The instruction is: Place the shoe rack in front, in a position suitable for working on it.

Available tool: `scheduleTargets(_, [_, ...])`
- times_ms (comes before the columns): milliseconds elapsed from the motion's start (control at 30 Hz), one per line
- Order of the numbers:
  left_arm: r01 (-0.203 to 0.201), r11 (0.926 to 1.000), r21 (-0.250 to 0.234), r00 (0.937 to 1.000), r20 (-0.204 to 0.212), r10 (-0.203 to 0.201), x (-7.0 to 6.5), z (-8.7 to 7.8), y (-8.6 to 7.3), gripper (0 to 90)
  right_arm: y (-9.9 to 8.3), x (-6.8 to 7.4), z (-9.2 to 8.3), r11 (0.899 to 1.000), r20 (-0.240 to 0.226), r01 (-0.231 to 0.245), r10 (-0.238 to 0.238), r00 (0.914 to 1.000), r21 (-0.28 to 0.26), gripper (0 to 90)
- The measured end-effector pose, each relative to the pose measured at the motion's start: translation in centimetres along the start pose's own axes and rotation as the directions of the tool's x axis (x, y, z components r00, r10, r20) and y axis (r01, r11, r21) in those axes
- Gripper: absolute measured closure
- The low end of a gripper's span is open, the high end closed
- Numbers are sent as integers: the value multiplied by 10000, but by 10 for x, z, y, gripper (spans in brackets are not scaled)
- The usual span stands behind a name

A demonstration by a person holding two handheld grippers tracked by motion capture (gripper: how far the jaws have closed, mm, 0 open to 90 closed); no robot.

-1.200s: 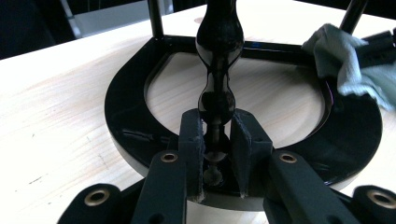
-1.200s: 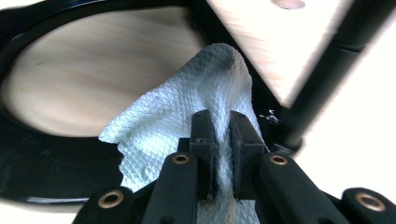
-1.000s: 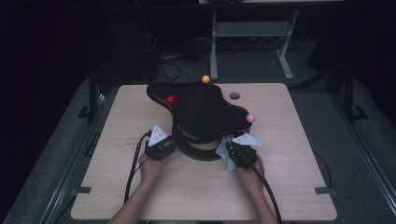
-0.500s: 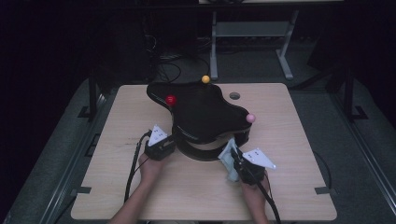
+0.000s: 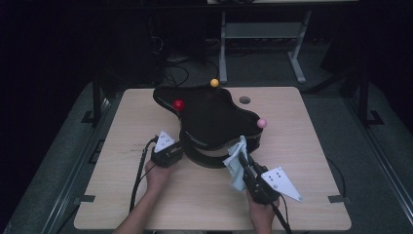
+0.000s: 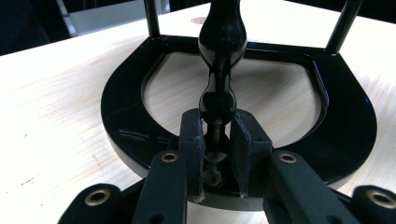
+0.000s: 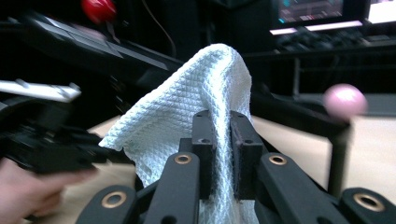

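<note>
A glossy black stand (image 5: 214,117), with a blob-shaped top plate over a horseshoe-shaped base ring, is seen on the pale wooden worktop (image 5: 122,200), just past the centre toward 12 o'clock. Three small balls are carried at its edges: a red ball (image 5: 178,104) at 10 o'clock, an orange ball (image 5: 214,82) at 12 o'clock and a pink ball (image 5: 262,123) at 3 o'clock of the plate.

The left tongs (image 5: 179,146) are held at the 8 o'clock side of the stand, and in the left gripper view they (image 6: 215,140) are seen clamped tight on a slim, turned black post (image 6: 219,60) that rises from the base ring (image 6: 121,116); the post is pinched between both pads at its narrow foot.

The right tongs (image 5: 242,158) are held at 5 o'clock of the stand, pointing toward it. A white waffle-weave cloth (image 5: 236,163) is gripped between the closed jaws, as shown in the right gripper view (image 7: 223,135), where the cloth (image 7: 187,112) is seen draped up over the jaw tips and down to the left. In the high view the cloth hangs just beside the stand's near edge, its lower corner close to the worktop; whether it touches the stand cannot be told.
</note>
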State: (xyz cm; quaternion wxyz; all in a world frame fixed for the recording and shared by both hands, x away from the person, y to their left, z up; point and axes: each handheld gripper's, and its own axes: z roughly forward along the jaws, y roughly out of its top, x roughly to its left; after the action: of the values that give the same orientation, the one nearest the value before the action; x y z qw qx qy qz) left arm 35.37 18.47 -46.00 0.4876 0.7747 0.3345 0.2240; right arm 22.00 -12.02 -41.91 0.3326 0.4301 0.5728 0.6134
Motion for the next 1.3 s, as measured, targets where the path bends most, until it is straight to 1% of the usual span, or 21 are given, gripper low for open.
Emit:
scheduleTargets(33, [4, 10000, -1, 10000, 0, -4, 0, 0, 0, 750, 3, 2, 2, 9999, -49, 124, -125, 9999, -11, 822])
scheduleTargets(100, [26, 10000, 0, 10000, 1, -26, 0, 0, 0, 750, 7, 2, 7, 9999, -200, 167, -168, 9997, -23, 822])
scheduleTargets(167, [67, 10000, -5, 10000, -2, -67, 0, 0, 0, 750, 9, 0, 14, 9996, -127, 227, -225, 9997, 143, 822])
scheduleTargets(233, [-6, 10000, 10, 10000, -12, 6, 0, 0, 0, 750, 9, -6, 22, 9995, -57, -71, 73, 10000, 317, 822])
scheduleTargets(300, [-22, 10000, 9, 10000, -13, 22, 0, 0, 0, 751, 11, -10, 27, 9986, -240, -332, 342, 9991, 412, 822])
scheduleTargets(367, [-44, 10000, -2, 10000, -42, 44, -1, 0, 0, 751, 13, -6, 29, 9985, -486, -335, 357, 9982, 442, 822])
scheduleTargets(467, [-60, 10000, 2, 9999, -159, 60, 0, 0, 0, 751, 18, 10, 27, 9996, -980, -119, 145, 9951, 271, 822])
scheduleTargets(533, [10, 10000, -2, 9999, -102, -10, 1, 0, 0, 751, 22, 17, 24, 9998, -1445, -60, 83, 9895, 167, 822])
scheduleTargets(567, [4, 10000, 0, 9999, -103, -4, 1, 0, 0, 751, 23, 18, 23, 9999, -1542, -6, 30, 9880, 154, 822])
scheduleTargets(633, [-19, 10000, 2, 9999, -139, 19, 1, 0, 0, 751, 24, 16, 23, 9994, -1441, 277, -242, 9893, 225, 822])
scheduleTargets(667, [-21, 10000, 5, 9999, -128, 21, 1, 0, 0, 751, 24, 12, 25, 9988, -1255, 319, -270, 9917, 366, 822])
scheduleTargets(767, [-67, 10000, 26, 9999, -138, 67, 1, 0, 0, 751, 21, -5, 34, 9969, -831, 219, -156, 9964, 757, 822])
scheduleTargets(833, [-79, 10000, 19, 9999, -116, 79, 0, 0, 0, 751, 20, -10, 37, 9965, -791, 30, 36, 9969, 830, 822])
scheduleTargets(867, [-102, 9999, 30, 9999, -118, 102, 1, 0, 0, 751, 22, -9, 37, 9960, -766, -2, 71, 9970, 890, 822])
scheduleTargets(967, [-66, 10000, 6, 9999, -109, 66, 1, 0, 0, 751, 25, 3, 31, 9971, -1187, 109, -20, 9929, 747, 822])
scheduleTargets(1033, [-93, 10000, 29, 9999, -127, 94, 1, 0, 1, 751, 30, 15, 25, 9984, -1614, 113, -22, 9869, 552, 822])
scheduleTargets(1067, [-72, 10000, 27, 9999, -137, 73, 1, 0, 1, 750, 31, 19, 23, 9986, -1729, 180, -92, 9849, 497, 822])
scheduleTargets(1133, [-65, 10000, 25, 9999, -125, 65, 1, 0, 1, 750, 35, 29, 19, 9987, -2079, 339, -252, 9778, 386, 822])
scheduleTargets(1200, [-79, 10000, 36, 9999, -134, 79, 1, 0, 1, 750, 35, 30, 19, 9976, -2039, 558, -463, 9779, 411, 822])
scheduleTargets(1267, [-91, 9999, 64, 9998, -148, 92, 1, 0, 1, 750, 33, 21, 22, 9975, -1835, 457, -352, 9824, 535, 822])
scheduleTargets(1300, [-97, 9999, 67, 9998, -149, 98, 1, 0, 1, 750, 31, 14, 25, 9964, -1538, 479, -366, 9874, 703, 822])
